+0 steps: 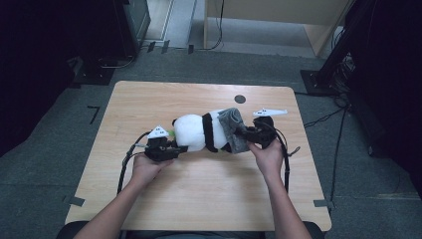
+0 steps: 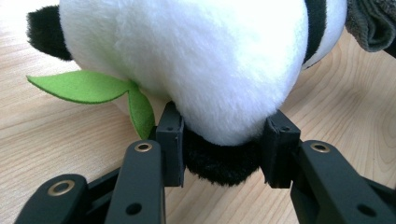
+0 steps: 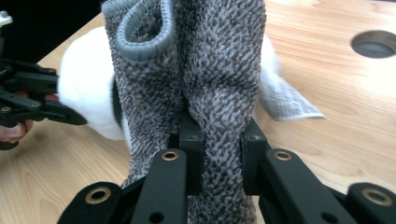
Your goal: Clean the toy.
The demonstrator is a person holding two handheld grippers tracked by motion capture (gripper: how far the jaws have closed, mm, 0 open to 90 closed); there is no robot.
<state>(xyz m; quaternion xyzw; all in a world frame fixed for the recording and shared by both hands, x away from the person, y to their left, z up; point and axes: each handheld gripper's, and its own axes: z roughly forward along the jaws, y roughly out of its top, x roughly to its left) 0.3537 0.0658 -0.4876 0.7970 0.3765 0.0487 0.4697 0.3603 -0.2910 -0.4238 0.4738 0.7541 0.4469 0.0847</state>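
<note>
Both grippers grip a plush panda toy (image 1: 194, 132) lying across the middle of the wooden table (image 1: 199, 199).

Left gripper (image 1: 180, 149), seen at the left of the high view in the person's left hand (image 1: 147, 168), is clamped on the panda's lower black-and-white end; in the left gripper view its pads (image 2: 171, 140) press into the fur on either side, with a black patch (image 2: 222, 163) bulging between them and a green felt leaf (image 2: 88, 86) sticking out just beside. Right gripper (image 1: 246, 133), in the right hand (image 1: 268, 154), is pinched tight on a grey knitted sock (image 1: 234, 127) wrapped around the toy's other end; in the right gripper view the fabric (image 3: 219, 93) is bunched between its closed pads (image 3: 192, 140), its ribbed cuff (image 3: 142, 32) curled open above. A small dark round hole (image 1: 240, 98) sits in the tabletop beyond the toy.
</note>
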